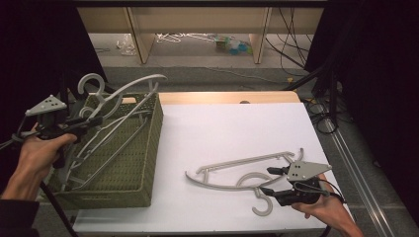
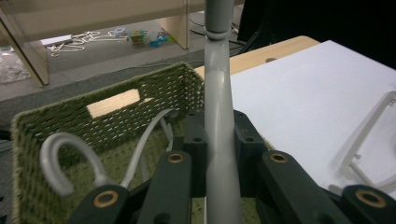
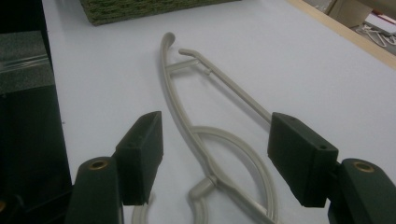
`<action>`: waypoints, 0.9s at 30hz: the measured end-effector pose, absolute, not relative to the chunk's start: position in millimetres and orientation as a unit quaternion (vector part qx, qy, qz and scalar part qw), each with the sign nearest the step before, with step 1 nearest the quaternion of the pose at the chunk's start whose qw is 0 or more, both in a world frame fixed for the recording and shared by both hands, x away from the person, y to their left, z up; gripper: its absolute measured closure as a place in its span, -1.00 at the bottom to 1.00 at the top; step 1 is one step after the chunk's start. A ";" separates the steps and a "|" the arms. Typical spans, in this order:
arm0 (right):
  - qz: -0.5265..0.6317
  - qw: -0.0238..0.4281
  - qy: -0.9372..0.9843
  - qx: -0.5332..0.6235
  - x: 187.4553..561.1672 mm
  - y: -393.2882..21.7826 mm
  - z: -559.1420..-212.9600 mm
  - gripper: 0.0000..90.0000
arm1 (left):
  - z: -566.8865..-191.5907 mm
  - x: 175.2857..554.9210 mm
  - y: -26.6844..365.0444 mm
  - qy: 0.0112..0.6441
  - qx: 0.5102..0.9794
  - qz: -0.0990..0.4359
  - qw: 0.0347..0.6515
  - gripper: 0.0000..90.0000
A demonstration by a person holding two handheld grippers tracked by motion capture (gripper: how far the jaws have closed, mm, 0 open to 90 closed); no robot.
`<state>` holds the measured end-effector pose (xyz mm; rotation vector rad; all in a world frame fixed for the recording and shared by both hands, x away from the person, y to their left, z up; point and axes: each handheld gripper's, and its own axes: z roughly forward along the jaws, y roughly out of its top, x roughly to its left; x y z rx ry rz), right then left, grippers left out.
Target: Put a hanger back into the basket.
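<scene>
Down by the near edge, the right gripper sits spread wide over a grey hanger lying flat, its long axis running leftward; the left gripper pinches another hanger over the green basket.

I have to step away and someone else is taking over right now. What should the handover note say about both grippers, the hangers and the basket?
Left gripper: shut on a grey hanger, held over the green woven basket at the table's left.
Right gripper: open, fingers either side of the hanger on the table, not gripping it; it lies flat on the white table, hook toward the person.
Basket: several more hangers inside, some sticking up above the rim.
Done: apparently one hanger out on the table, though the direction of the job is not certain.
Left: probably deal with the held hanger, then the rest in the basket.
</scene>
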<state>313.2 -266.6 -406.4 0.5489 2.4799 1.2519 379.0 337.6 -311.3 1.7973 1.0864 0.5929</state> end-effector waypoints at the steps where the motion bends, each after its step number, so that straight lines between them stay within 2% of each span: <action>1: 0.438 0.155 0.864 0.193 313.3 -267.0 -406.6 -0.20 | -313.8 378.9 339.9 0.443 0.731 0.240 0.461 0.75; 11: 0.435 0.153 0.865 0.195 314.0 -269.9 -409.0 -0.22 | -339.5 377.3 356.2 0.451 0.731 0.242 0.451 0.75; 19: 0.439 0.154 0.861 0.204 314.1 -271.8 -409.6 -0.32 | -353.1 378.4 362.9 0.462 0.732 0.240 0.441 0.75; 27: 0.441 0.155 0.861 0.202 313.9 -270.1 -411.1 -0.35 | -374.9 386.4 371.7 0.494 0.729 0.208 0.426 0.75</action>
